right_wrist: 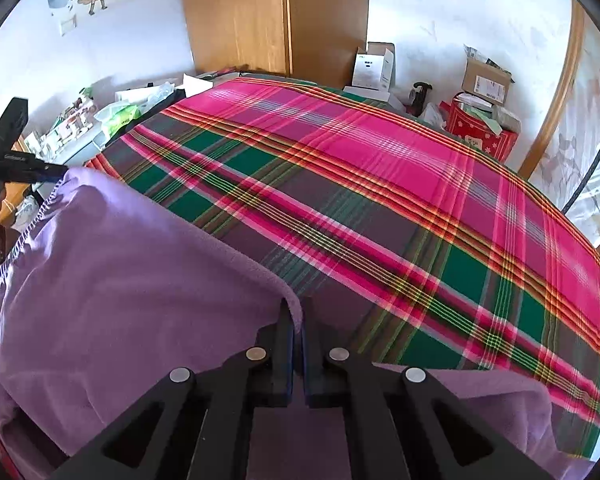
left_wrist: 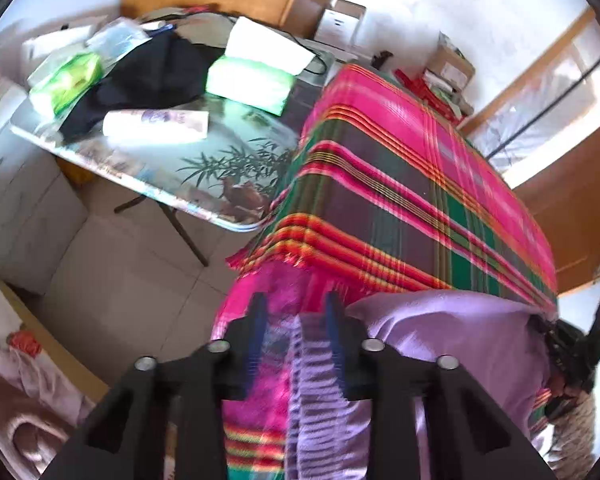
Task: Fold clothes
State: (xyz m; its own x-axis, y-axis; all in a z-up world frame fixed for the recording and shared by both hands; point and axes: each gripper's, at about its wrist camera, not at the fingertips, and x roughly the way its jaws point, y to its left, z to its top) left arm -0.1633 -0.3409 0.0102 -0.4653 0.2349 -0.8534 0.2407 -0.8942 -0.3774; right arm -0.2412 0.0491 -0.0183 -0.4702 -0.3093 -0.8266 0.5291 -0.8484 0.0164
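Step in hand looks like lifting the purple garment [right_wrist: 112, 280] by its near edge off the plaid bed cover [right_wrist: 380, 184]; I'd be keeping both corners level and taut before carrying it toward 12 o'clock. Right gripper [right_wrist: 298, 312] is pinching the garment's edge, jaws clenched. Left gripper [left_wrist: 296, 308] is standing part open, ribbed hem lying between the fingers, pads not pressing. Regrip left first.

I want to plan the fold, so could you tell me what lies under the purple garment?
The plaid bedcover runs under the purple garment. Whatever lies beneath the covered part is hidden.
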